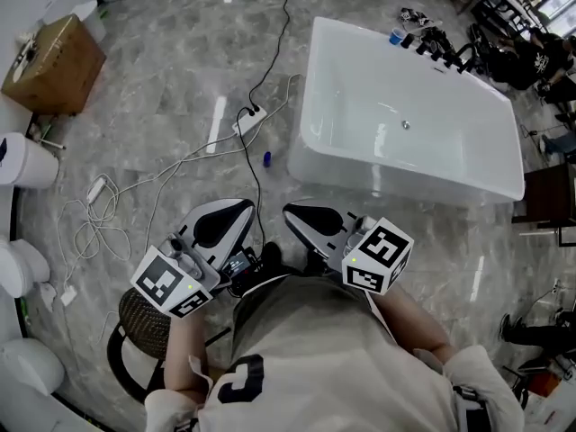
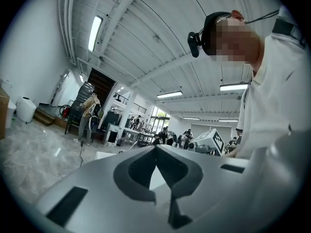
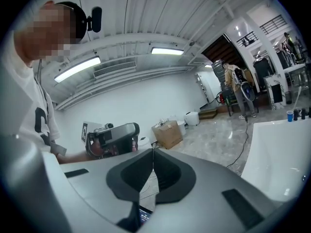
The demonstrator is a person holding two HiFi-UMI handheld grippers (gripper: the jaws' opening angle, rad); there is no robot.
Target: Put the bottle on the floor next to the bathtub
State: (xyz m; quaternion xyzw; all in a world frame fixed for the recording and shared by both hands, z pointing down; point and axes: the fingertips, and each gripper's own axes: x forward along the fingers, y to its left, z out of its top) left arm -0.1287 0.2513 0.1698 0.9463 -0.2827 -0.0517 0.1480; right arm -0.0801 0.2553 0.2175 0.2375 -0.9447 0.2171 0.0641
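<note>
A small blue bottle (image 1: pixel 267 158) stands on the grey marble floor, just off the left corner of the white bathtub (image 1: pixel 360 165). Both grippers are held close to my chest, well short of the bottle, with their jaws pointing towards each other. In the head view my left gripper (image 1: pixel 245 208) shows its jaws together with nothing between them. The left gripper view has those tips (image 2: pixel 156 147) meeting. My right gripper (image 1: pixel 292 212) is likewise shut and empty, its tips (image 3: pixel 153 150) touching. The tub's white wall (image 3: pixel 277 159) fills the right edge of the right gripper view.
Black and white cables and a power strip (image 1: pixel 247 120) trail over the floor left of the tub. A cardboard box (image 1: pixel 54 61) and white fixtures (image 1: pixel 22 160) line the left side. A blue cup (image 1: pixel 396 36) and black taps sit on the tub's far rim. A wicker stool (image 1: pixel 144 324) is beneath me.
</note>
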